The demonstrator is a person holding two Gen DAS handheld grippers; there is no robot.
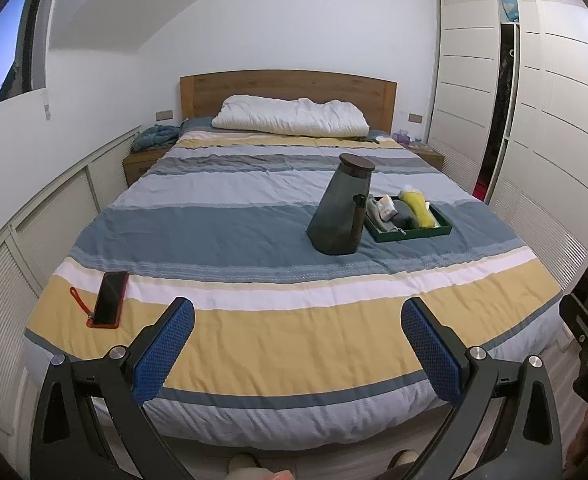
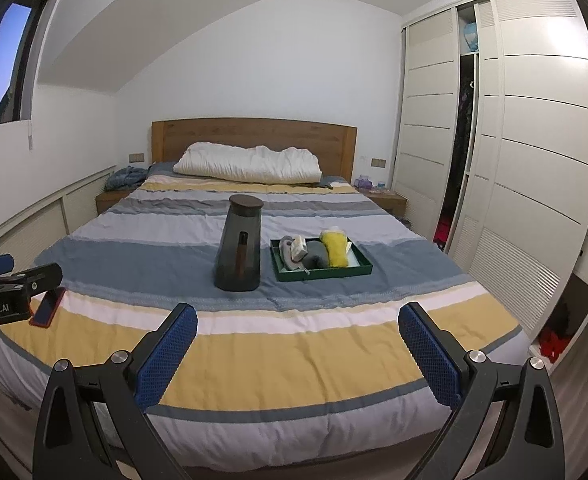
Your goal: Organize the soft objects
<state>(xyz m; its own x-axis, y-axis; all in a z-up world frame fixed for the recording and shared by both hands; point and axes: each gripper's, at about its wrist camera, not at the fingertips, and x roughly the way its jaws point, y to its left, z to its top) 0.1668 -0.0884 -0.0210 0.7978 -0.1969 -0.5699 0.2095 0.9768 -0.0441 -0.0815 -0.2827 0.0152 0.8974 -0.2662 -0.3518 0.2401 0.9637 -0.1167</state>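
Note:
A dark green tray (image 1: 414, 233) (image 2: 326, 273) lies on the striped bed cover right of centre. It holds several soft items: a yellow roll (image 1: 417, 208) (image 2: 334, 249), a grey roll (image 1: 404, 214) (image 2: 316, 255), a pale bundle (image 1: 386, 207) (image 2: 298, 247). My left gripper (image 1: 298, 312) hovers open over the foot of the bed, empty. My right gripper (image 2: 298, 316) is likewise open and empty, well short of the tray. The left gripper's body shows at the left edge of the right wrist view.
A tall dark grey jug (image 1: 340, 210) (image 2: 241, 244) with a brown lid stands just left of the tray. A phone in a red case (image 1: 110, 298) (image 2: 47, 307) lies near the bed's front left. A white pillow (image 1: 289, 117), nightstands and white wardrobes (image 2: 534, 152) surround the bed.

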